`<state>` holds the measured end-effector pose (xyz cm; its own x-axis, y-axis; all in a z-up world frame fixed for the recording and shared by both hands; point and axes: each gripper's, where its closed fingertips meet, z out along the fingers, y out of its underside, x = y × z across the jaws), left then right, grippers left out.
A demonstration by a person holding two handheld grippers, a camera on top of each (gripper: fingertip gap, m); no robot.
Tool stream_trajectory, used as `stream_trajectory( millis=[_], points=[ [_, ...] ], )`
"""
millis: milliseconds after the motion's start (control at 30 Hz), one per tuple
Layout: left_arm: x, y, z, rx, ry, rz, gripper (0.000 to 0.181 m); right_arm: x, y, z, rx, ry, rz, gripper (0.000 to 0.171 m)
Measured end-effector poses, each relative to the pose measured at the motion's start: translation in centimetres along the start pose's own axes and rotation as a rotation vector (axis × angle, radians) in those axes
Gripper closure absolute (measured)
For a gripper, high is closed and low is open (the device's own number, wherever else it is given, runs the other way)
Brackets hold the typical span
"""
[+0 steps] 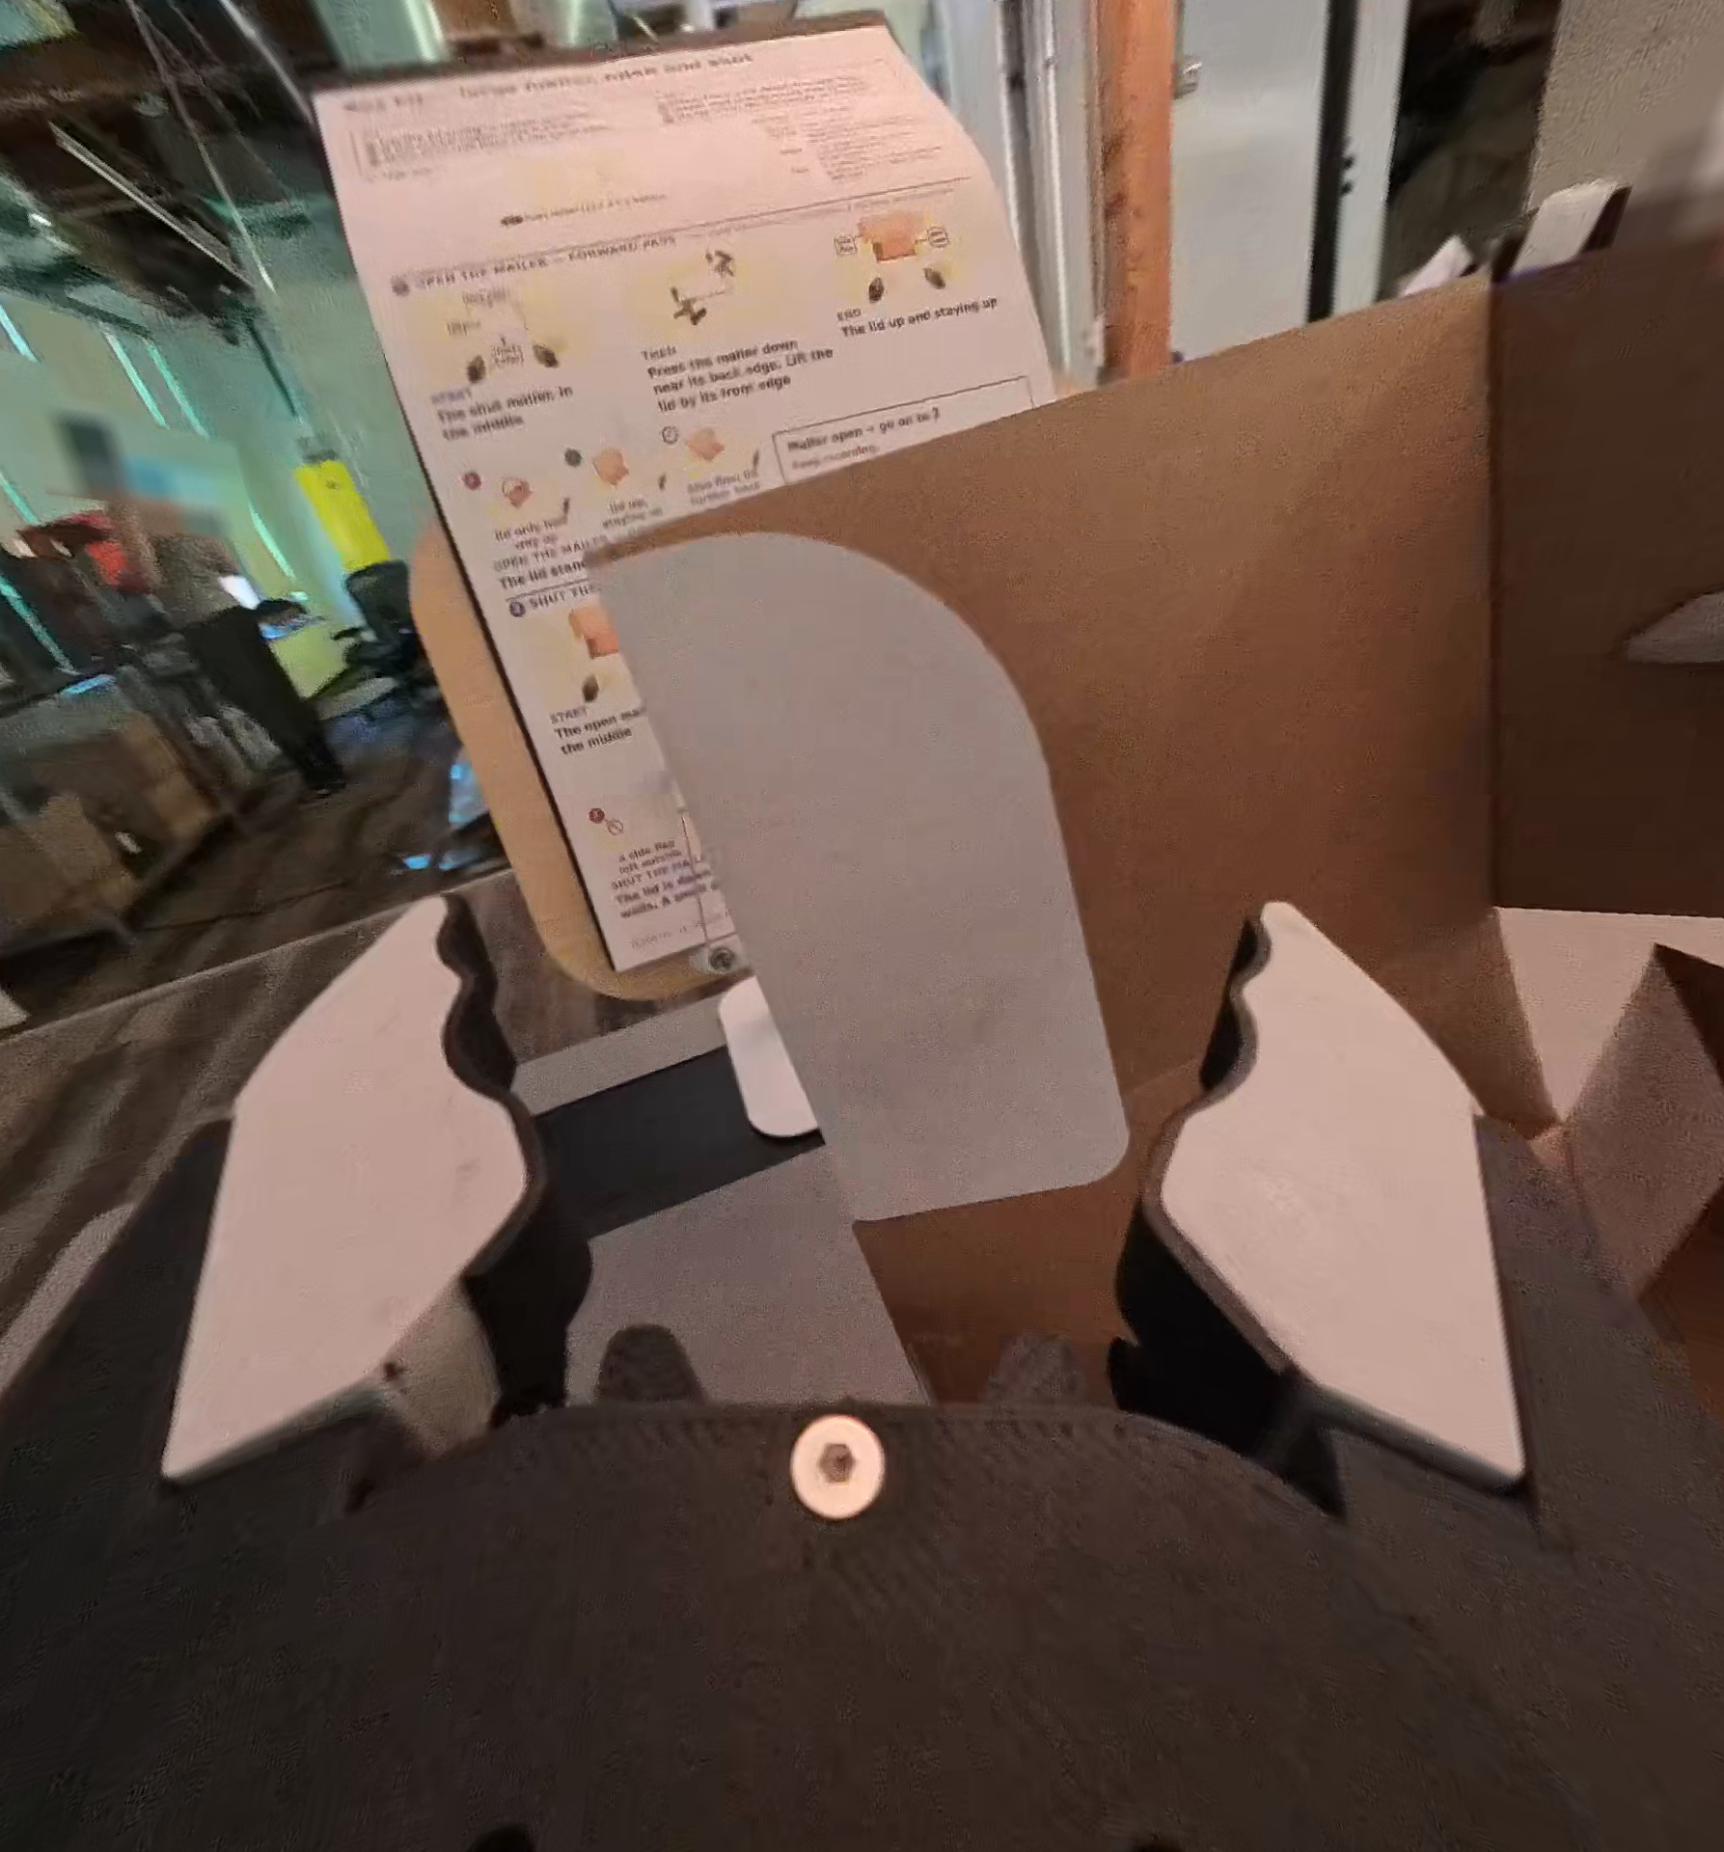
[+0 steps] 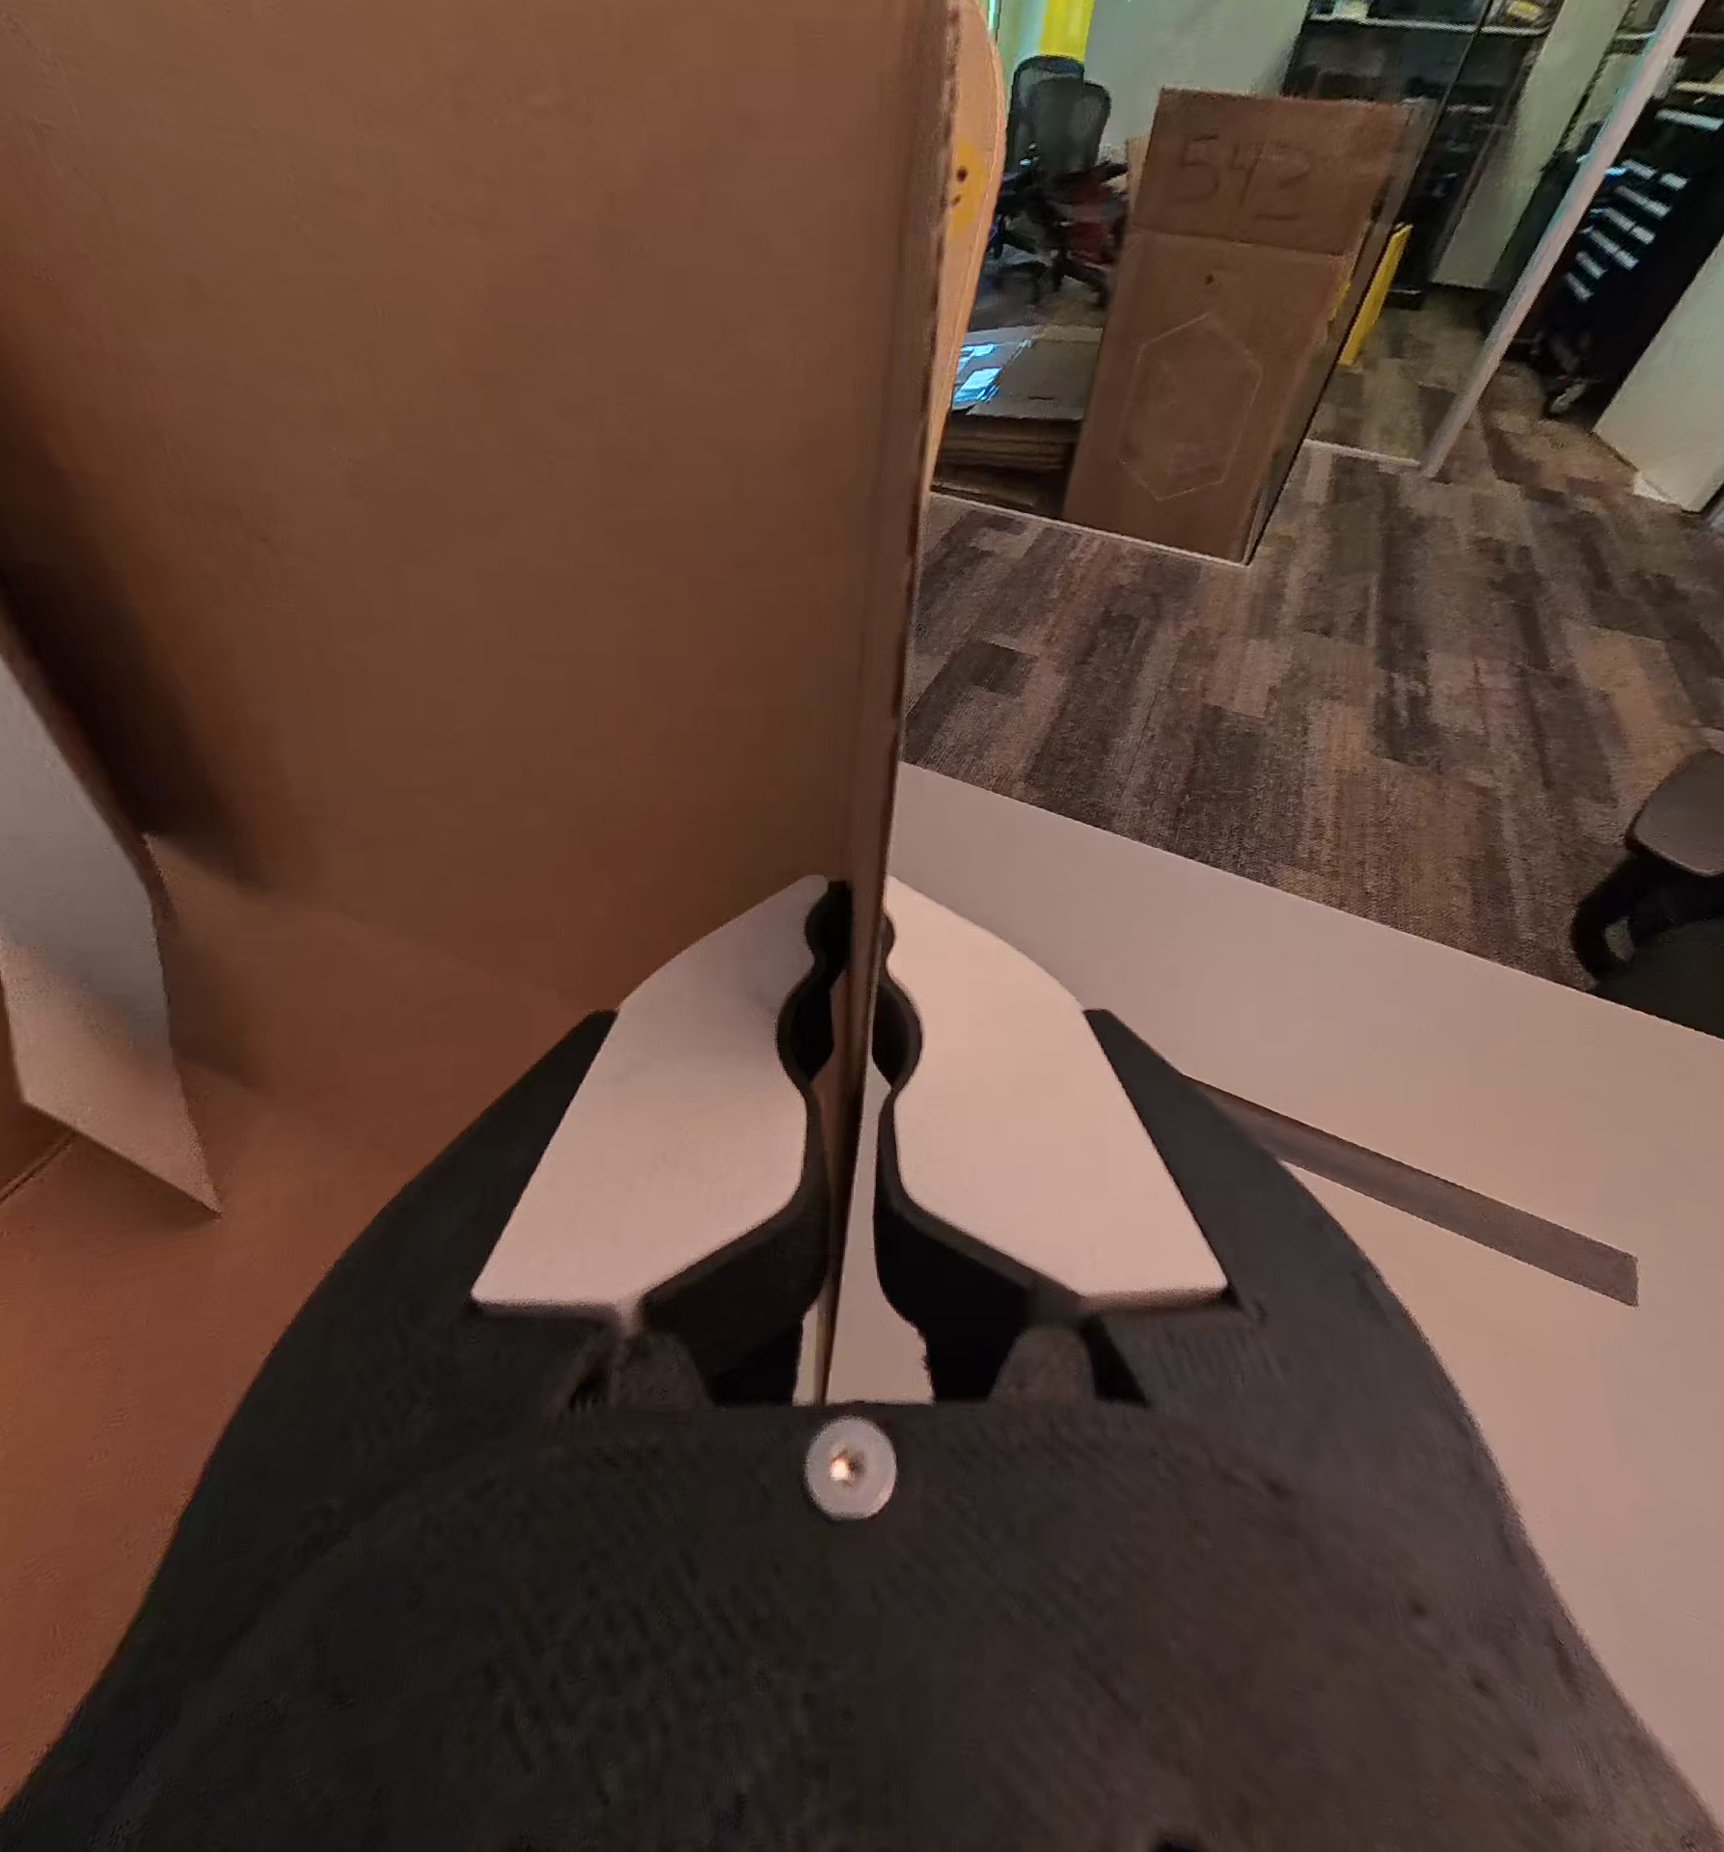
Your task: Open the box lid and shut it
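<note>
The brown cardboard box's lid (image 1: 1238, 621) stands raised and roughly upright. Its pale grey side flap (image 1: 868, 882) hangs in the gap between the fingers of my left gripper (image 1: 852, 922), which is wide open and pinches nothing. My right gripper (image 2: 863, 902) is shut on the lid's edge (image 2: 878, 702). In the right wrist view the lid's brown inner face (image 2: 487, 451) rises to the left of the fingers. The open box base (image 2: 26, 1353) lies low at the left, with a folded flap (image 2: 106, 1102) standing up in it. The base also shows in the left wrist view (image 1: 1720, 1052).
A printed sheet on a stand (image 1: 657, 301) stands behind the box. The box rests on a white table (image 2: 1238, 1002) with a dark strip (image 2: 1439, 1223) on it. Beyond the table edge are carpet, a leaning cardboard panel (image 2: 1228, 301) and a black chair armrest (image 2: 1699, 852).
</note>
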<state>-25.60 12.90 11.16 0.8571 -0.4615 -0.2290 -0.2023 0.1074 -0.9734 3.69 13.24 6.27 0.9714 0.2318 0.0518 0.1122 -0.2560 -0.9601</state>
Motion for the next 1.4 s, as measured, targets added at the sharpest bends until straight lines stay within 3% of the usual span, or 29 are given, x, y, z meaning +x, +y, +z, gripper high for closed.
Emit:
stream_trajectory(
  millis=[167, 367, 433, 533, 567, 700, 833, 967, 1100, 1167, 1400],
  points=[
    [1.9, -0.8, 4.1, -0.121, -0.189, 0.065, 0.038, -0.8, -0.7, -0.6, 0.037, 0.02, -0.031, 0.17],
    [-1.1, 3.5, 6.6, -0.302, -0.358, -0.013, 0.047, -1.3, -1.6, -1.8, 0.083, -0.012, -0.06, 0.17],
    [-1.6, 4.5, 5.8, -0.31, -0.33, -0.078, 0.061, -1.4, -1.8, -2.1, 0.1, -0.041, -0.043, 0.17],
    [-2.9, 5.0, 3.4, -0.267, -0.277, -0.158, 0.105, -0.6, -1.7, -2.4, 0.098, -0.027, -0.064, 0.17],
    [-3.3, 5.3, 2.6, -0.253, -0.253, -0.17, 0.125, -0.7, -1.7, -2.5, 0.105, -0.058, -0.052, 0.17],
    [-4.1, 7.0, 1.4, -0.254, -0.047, -0.261, 0.177, -0.9, -1.4, -2.3, 0.097, -0.136, 0.002, 0.17],
    [-3.9, 6.4, 0.9, -0.171, 0.261, -0.331, 0.178, -0.1, 0.2, -1.7, 0.023, -0.11, -0.064, 0.169],
    [-4.4, 6.9, -0.5, -0.091, 0.453, -0.153, 0.177, -0.3, 1.3, -1.5, 0.035, -0.252, -0.071, 0.168],
    [-5.7, 6.6, -3.2, 0.051, 0.654, -0.251, 0.178, -0.6, 1.9, -2.7, 0.127, -0.487, 0.008, 0.168],
    [-6.4, 6.9, -4.1, 0.089, 0.699, -0.236, 0.179, -1.1, 2.1, -3.5, 0.161, -0.617, 0.062, 0.168],
    [-6.3, 6.9, -6.1, 0.141, 0.877, -0.197, 0.177, -2.1, 2.6, -5.0, 0.2, -0.788, 0.065, 0.167]
  ],
)
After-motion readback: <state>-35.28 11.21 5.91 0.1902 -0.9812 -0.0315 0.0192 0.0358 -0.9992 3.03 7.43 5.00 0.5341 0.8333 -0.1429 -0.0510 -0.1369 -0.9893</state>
